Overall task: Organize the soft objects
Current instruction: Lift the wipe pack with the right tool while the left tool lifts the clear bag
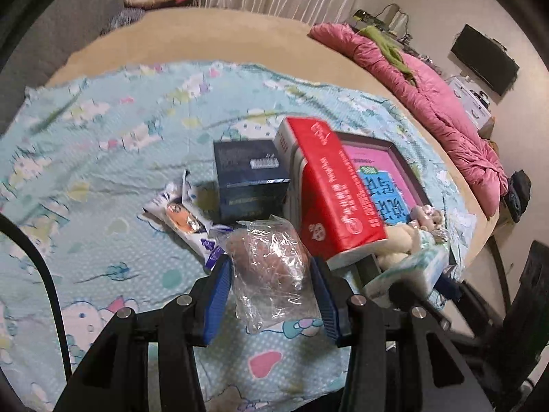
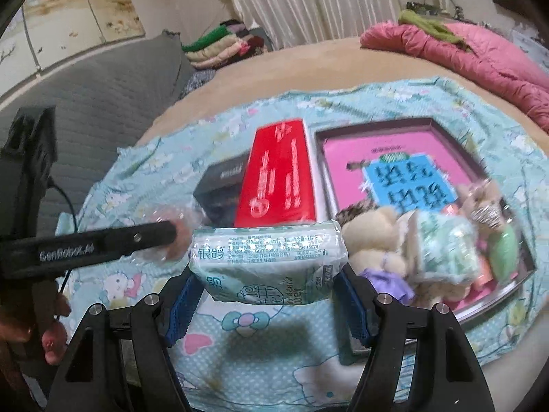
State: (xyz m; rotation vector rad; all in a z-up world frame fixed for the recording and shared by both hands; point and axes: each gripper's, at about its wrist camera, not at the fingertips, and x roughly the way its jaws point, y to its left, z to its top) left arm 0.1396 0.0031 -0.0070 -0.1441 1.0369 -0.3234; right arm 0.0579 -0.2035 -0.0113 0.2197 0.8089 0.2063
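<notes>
My left gripper [image 1: 271, 271] is shut on a brown soft item in a clear plastic bag [image 1: 271, 267], held above the blue cartoon sheet [image 1: 103, 178]. My right gripper [image 2: 266, 271] is shut on a green-and-white tissue pack [image 2: 267, 261], just left of the pink-lined tray [image 2: 363, 144]. The tray holds a cream plush toy [image 2: 370, 240], another tissue pack [image 2: 442, 250] and small items. The held tissue pack also shows in the left wrist view [image 1: 411, 271], with the tray [image 1: 377, 158] behind it. The left gripper body [image 2: 89, 243] shows in the right wrist view.
A red box [image 1: 336, 189] leans against the tray's left side, a dark blue box [image 1: 250, 178] beside it, and a white-blue snack packet [image 1: 185, 216] lies on the sheet. A pink quilt [image 1: 429, 96] lies at the bed's right edge. Folded blankets [image 2: 219, 44] are stacked at the far side.
</notes>
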